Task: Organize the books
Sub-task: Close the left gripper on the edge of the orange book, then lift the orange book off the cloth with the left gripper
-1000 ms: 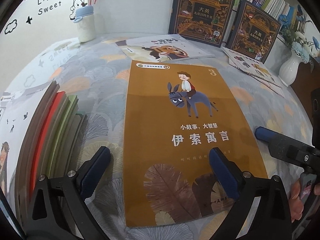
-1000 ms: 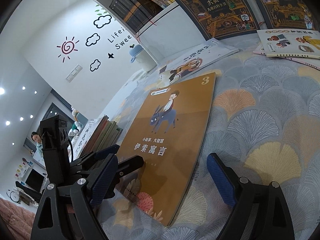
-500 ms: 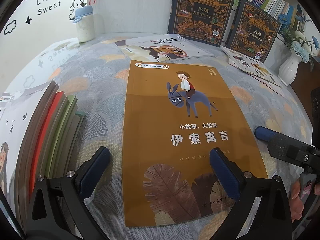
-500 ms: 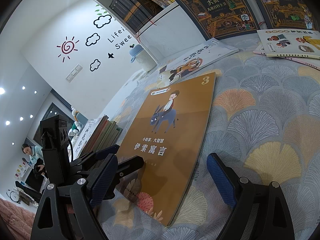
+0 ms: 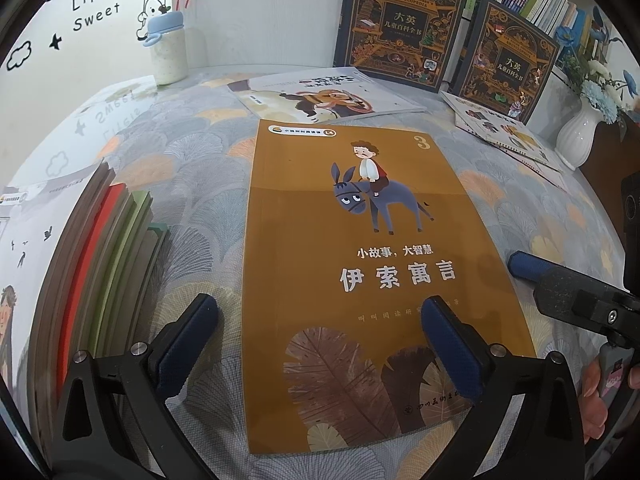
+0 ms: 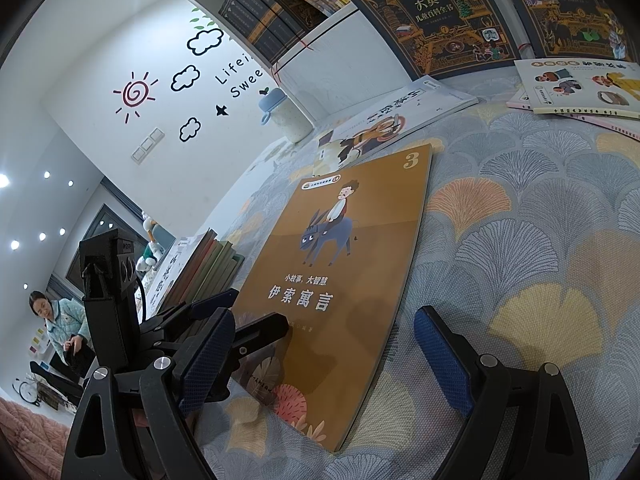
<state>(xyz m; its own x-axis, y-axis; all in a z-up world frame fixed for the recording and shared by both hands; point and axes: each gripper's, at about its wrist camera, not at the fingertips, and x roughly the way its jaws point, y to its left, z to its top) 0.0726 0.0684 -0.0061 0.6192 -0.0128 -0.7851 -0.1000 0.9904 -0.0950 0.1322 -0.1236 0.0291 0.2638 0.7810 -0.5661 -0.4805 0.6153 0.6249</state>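
Observation:
An orange-brown book (image 5: 360, 264) with a boy on a donkey lies flat on the patterned tablecloth (image 5: 192, 184). My left gripper (image 5: 319, 306) hovers open over its lower part, one finger (image 5: 448, 344) above the cover and the other above the cloth. In the right wrist view the same book (image 6: 340, 272) lies ahead, and my right gripper (image 6: 324, 320) stands open astride its right edge, pads clear of it. The left gripper (image 6: 216, 308) shows there at the book's near left corner. A stack of books (image 5: 100, 248) lies to the left.
A white picture book (image 5: 328, 92) lies beyond the orange one. Two dark encyclopedias (image 5: 400, 24) lean on the bookshelf behind. Thin books (image 5: 504, 136) lie at the right near a white vase (image 5: 576, 136). A bottle (image 5: 168, 52) stands at the back left. A person (image 6: 56, 316) sits far off.
Both grippers and all the books have kept still. Only the person in the far background has shifted position.

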